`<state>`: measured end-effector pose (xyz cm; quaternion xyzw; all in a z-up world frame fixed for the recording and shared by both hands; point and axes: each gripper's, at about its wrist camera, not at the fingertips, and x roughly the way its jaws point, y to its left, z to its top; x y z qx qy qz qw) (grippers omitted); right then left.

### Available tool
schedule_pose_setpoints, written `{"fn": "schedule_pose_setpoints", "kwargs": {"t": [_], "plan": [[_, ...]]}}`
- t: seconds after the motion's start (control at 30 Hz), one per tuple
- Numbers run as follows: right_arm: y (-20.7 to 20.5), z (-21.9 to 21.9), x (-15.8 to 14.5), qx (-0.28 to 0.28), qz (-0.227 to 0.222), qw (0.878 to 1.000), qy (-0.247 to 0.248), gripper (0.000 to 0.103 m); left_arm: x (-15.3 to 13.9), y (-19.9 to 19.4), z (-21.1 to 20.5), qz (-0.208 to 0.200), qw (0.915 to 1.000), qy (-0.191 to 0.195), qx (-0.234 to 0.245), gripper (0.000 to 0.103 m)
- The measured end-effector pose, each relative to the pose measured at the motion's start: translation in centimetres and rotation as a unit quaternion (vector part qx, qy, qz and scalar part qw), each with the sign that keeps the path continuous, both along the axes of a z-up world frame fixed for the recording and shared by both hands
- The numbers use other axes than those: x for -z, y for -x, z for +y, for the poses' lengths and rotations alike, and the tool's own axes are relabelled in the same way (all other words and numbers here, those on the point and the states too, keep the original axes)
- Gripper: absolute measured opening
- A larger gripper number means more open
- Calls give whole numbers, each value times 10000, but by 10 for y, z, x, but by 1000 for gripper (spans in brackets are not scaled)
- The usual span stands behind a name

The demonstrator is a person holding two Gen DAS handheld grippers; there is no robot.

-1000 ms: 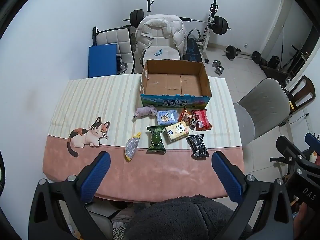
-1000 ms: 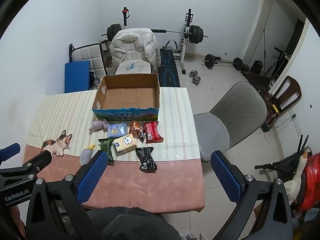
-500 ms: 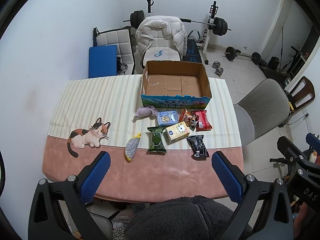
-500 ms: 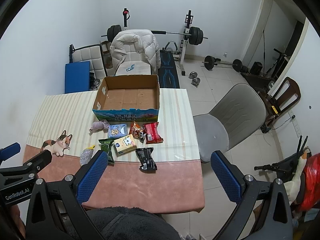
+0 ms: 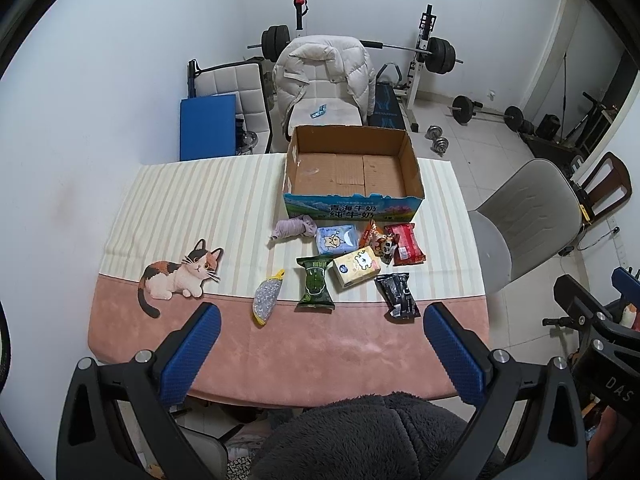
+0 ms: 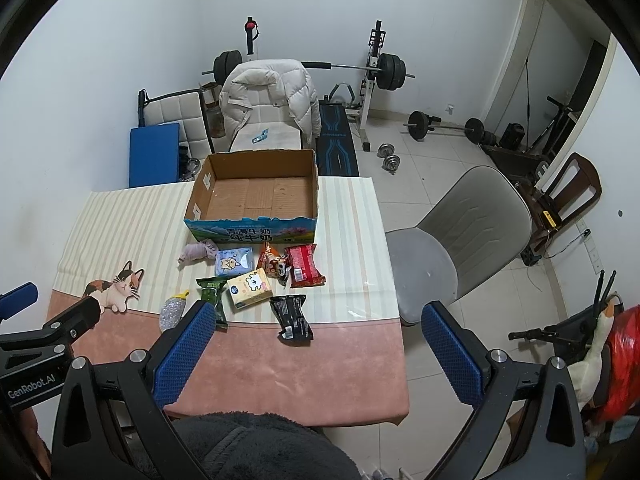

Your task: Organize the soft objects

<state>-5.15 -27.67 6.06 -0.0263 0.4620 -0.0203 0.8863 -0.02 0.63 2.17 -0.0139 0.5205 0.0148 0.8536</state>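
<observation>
An empty cardboard box [image 5: 352, 168] [image 6: 256, 196] stands at the table's far side. In front of it lie several soft items: a lilac cloth [image 5: 294, 228] [image 6: 198, 251], a blue tissue pack [image 5: 336, 239] [image 6: 233, 262], a yellow tissue pack [image 5: 357, 268] [image 6: 250, 289], a green packet [image 5: 315, 282] [image 6: 212, 296], a black packet [image 5: 397, 295] [image 6: 293, 316], a red packet [image 5: 406, 243] [image 6: 304, 266], an orange snack bag [image 5: 378, 240] [image 6: 274, 266] and a silver scrubber [image 5: 266, 296] [image 6: 173, 310]. My left gripper [image 5: 320, 352] and right gripper [image 6: 316, 352] are open and empty, above the table's near edge.
The table [image 5: 280, 348] has a striped and pink cloth with a cat print [image 5: 180, 276]. A grey chair [image 6: 452, 248] stands to the right. A chair with a white jacket [image 5: 324, 76] and weight gear [image 6: 384, 76] are behind the table.
Both views have shifted only slightly; the objects lie as before and both grippers stay open.
</observation>
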Motion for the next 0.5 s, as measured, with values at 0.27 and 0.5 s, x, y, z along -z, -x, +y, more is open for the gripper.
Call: {"fn": "schedule_pose_setpoints", "kwargs": {"t": [0.27,0.5], "plan": [[1,0,-2,-9,-12,10000,12,103,-3,0,-2,-40,10000,-7,2,103],[1,0,-2,0,-21,10000,5,103,-6,1,-3,-87,10000,-24,2,103]]}}
